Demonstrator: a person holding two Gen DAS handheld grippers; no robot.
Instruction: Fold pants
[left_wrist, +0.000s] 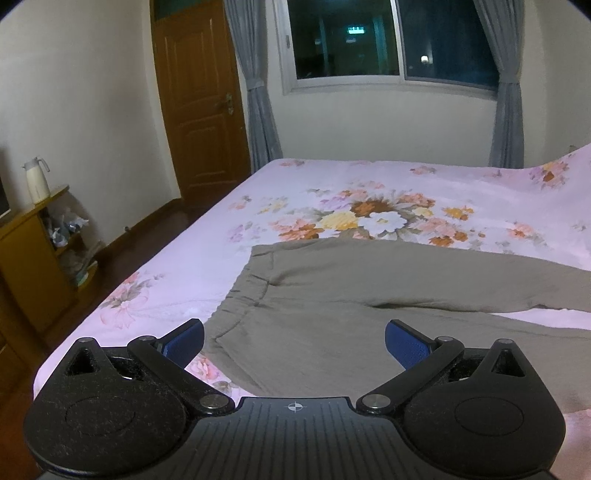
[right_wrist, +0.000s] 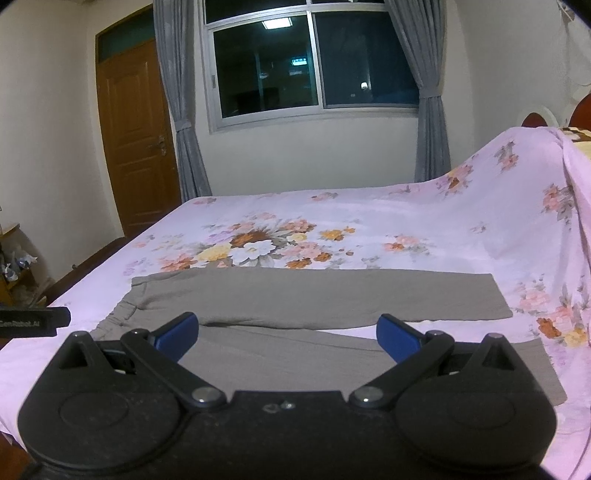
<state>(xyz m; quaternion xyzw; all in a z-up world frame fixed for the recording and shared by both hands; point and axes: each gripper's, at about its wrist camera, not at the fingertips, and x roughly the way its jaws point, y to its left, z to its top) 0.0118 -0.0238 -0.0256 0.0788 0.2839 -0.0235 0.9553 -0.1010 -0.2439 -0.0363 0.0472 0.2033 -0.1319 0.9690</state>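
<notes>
Grey-brown pants (right_wrist: 317, 299) lie flat near the bed's (right_wrist: 406, 221) front edge, legs splayed apart. Left tongs (left_wrist: 294, 341) and right tongs (right_wrist: 287, 334) hover wide, holding nothing. A one-layer pinch risks a lopsided fold.

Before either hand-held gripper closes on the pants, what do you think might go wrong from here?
1. The pants lie flat on the floral sheet, so a low pinch may catch the sheet too.
2. The legs are splayed apart, so folding now may leave them misaligned.
3. Both the left hand-held gripper and right hand-held gripper hover open; a shallow bite could slip.

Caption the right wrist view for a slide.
Open right gripper poised over olive pants spread flat, legs apart, on a floral bedsheet.
</notes>
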